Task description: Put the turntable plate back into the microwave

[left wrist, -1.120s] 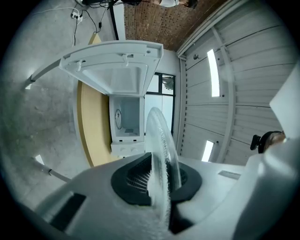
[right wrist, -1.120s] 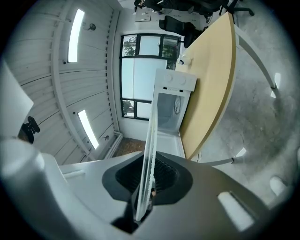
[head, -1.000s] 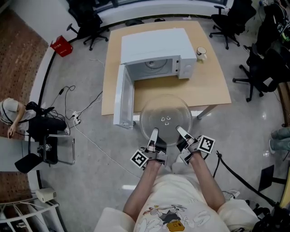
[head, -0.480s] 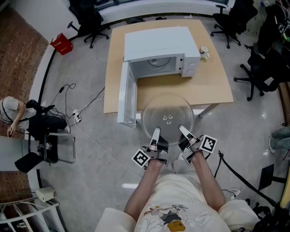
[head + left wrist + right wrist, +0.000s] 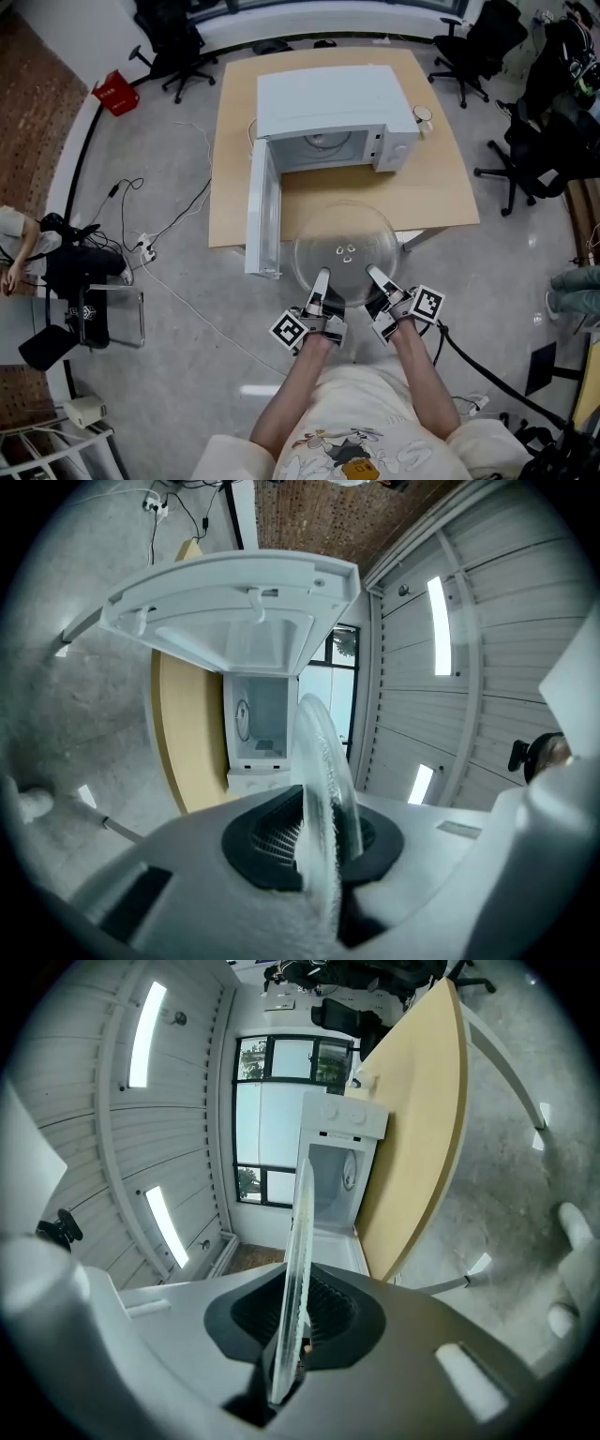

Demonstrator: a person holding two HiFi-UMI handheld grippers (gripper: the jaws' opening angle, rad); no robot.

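Note:
I hold a clear round glass turntable plate [image 5: 345, 251] flat in front of me, over the near edge of the wooden table [image 5: 431, 183]. My left gripper [image 5: 320, 282] is shut on the plate's near rim, and my right gripper [image 5: 376, 277] is shut on the rim beside it. Edge-on, the plate [image 5: 323, 789] runs between the left gripper's dark pads, and the plate [image 5: 295, 1269] does the same in the right gripper view. The white microwave [image 5: 328, 112] stands on the table beyond the plate, its door [image 5: 262, 211] swung open to the left and its cavity [image 5: 323, 145] showing.
A small cup [image 5: 423, 116] stands on the table right of the microwave. Office chairs [image 5: 469, 37] ring the table's far and right sides. Cables [image 5: 169, 225] trail over the grey floor at left, near a black bag on a frame [image 5: 89, 272]. A red box [image 5: 116, 97] lies at far left.
Both grippers and the plate have edged toward the table and microwave, so the plate's far rim now overlaps the table's near edge. The grips look unchanged.

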